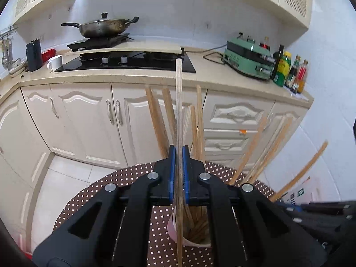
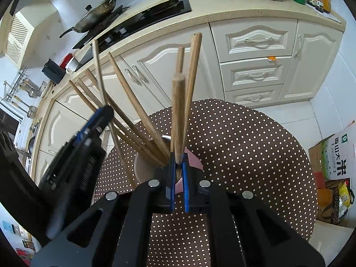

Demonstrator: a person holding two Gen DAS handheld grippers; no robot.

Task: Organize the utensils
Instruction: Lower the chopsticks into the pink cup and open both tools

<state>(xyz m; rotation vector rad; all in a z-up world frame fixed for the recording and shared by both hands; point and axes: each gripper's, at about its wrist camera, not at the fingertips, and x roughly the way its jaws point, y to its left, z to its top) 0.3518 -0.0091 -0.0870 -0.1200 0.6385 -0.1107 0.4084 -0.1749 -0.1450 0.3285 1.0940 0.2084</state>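
The chopsticks (image 2: 142, 120) stand fanned out in a pale cup (image 2: 142, 169) on the round table with the brown dotted cloth (image 2: 244, 155), their upper ends splaying toward the kitchen cabinets (image 2: 251, 44). The left gripper (image 1: 178, 171) has its blue-padded jaws pressed together on a single light-coloured chopstick (image 1: 178, 102), held almost upright with its lower end reaching down beside the cup's rim. The right gripper (image 2: 178, 173) has its jaws closed on darker sticks (image 2: 178, 111) just above the cup; it looks like a pair, though the blur makes the exact number hard to tell. The step in hand seems to be gathering or seating sticks in the cup, and doing it well likely means keeping each held stick vertical, lowering it straight into the mouth and not against the rim, and letting go only once the tip is well inside, so the light cup is not levered over by the leaning bundle. The two grippers work close together, so one should wait while the other moves. By count: one cup, one table, two grippers, and roughly ten chopsticks showing in the right wrist view, some overlapping too much to be sure. Behind, a wok (image 1: 104, 26) sits on the stove (image 1: 133, 61).
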